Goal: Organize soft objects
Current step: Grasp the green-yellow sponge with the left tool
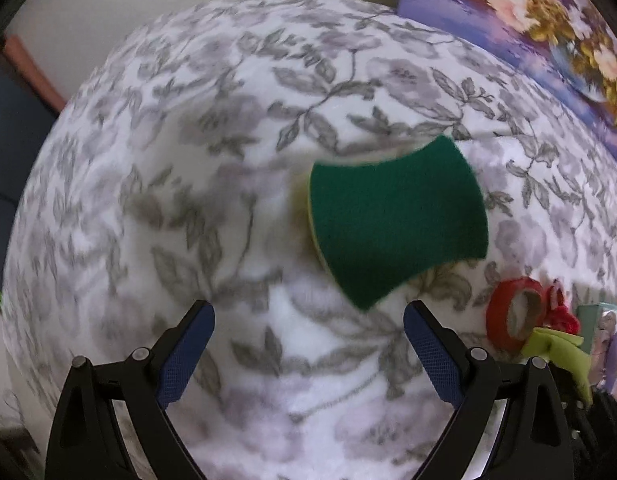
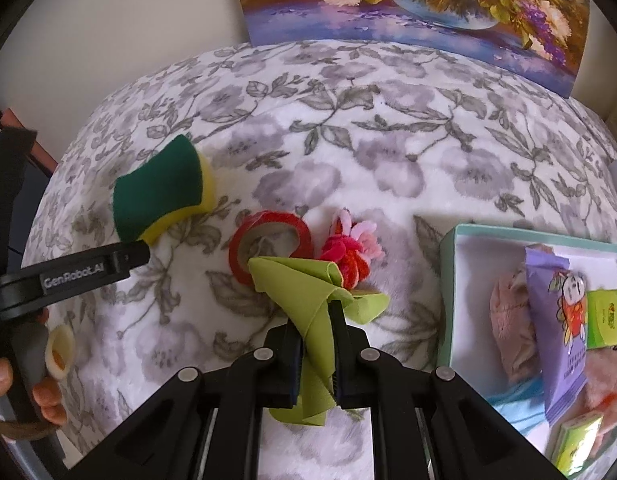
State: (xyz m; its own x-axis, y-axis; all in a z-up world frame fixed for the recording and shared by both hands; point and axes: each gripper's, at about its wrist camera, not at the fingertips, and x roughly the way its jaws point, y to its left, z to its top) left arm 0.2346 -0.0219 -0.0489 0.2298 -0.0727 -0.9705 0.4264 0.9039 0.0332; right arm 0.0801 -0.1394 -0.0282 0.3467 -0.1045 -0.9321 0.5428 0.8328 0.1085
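Note:
A green-topped yellow sponge lies on the floral blanket, just ahead of my left gripper, whose blue-padded jaws stand wide open above the blanket with nothing between them. In the right wrist view the same sponge sits at the left, with the left gripper's black finger reaching toward it. My right gripper is shut on a lime green cloth, which bunches up between the fingers. Behind the cloth lie a red tape roll and a red-and-pink fuzzy flower.
A pale green box at the right holds a purple packet, a pink soft item and green packs. A flower painting leans on the wall behind the blanket. A hand grips the left tool.

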